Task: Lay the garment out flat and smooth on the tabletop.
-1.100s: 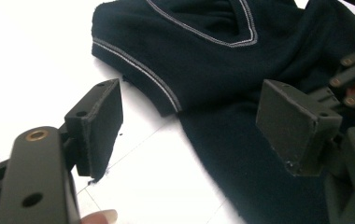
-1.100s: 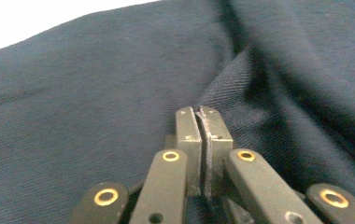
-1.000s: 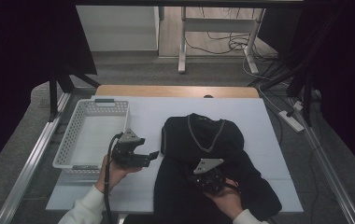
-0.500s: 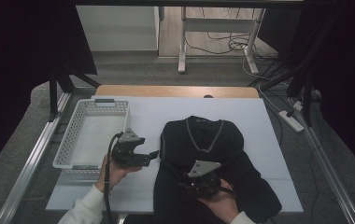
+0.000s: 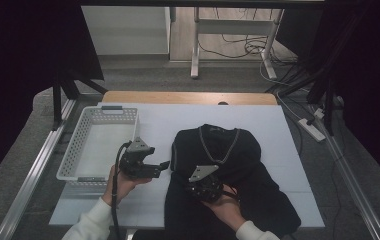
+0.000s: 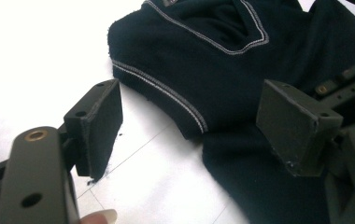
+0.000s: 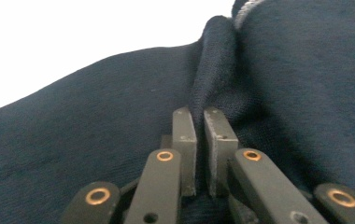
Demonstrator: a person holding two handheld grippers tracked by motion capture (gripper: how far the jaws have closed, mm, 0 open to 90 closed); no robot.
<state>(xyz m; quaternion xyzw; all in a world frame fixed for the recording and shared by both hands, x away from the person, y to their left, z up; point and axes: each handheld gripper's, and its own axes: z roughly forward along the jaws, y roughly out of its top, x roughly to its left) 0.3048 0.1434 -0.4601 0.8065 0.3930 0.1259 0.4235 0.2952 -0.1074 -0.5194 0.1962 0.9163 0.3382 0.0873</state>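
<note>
A dark sweater [image 5: 218,165] with a pale-trimmed V-neck lies spread on the white table [image 5: 278,125], just right of a white basket [image 5: 73,155]. The right gripper [image 7: 200,116] has just been closing — its jaws now pinch a raised fold of the sweater's cloth. The left gripper [image 5: 160,165] hovers between basket and sweater, beside the sweater's left edge — jaws spread wide, holding nothing.

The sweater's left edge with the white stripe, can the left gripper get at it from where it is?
Probably yes: the left gripper is open, aimed at the sweater, with bare table between.
</note>
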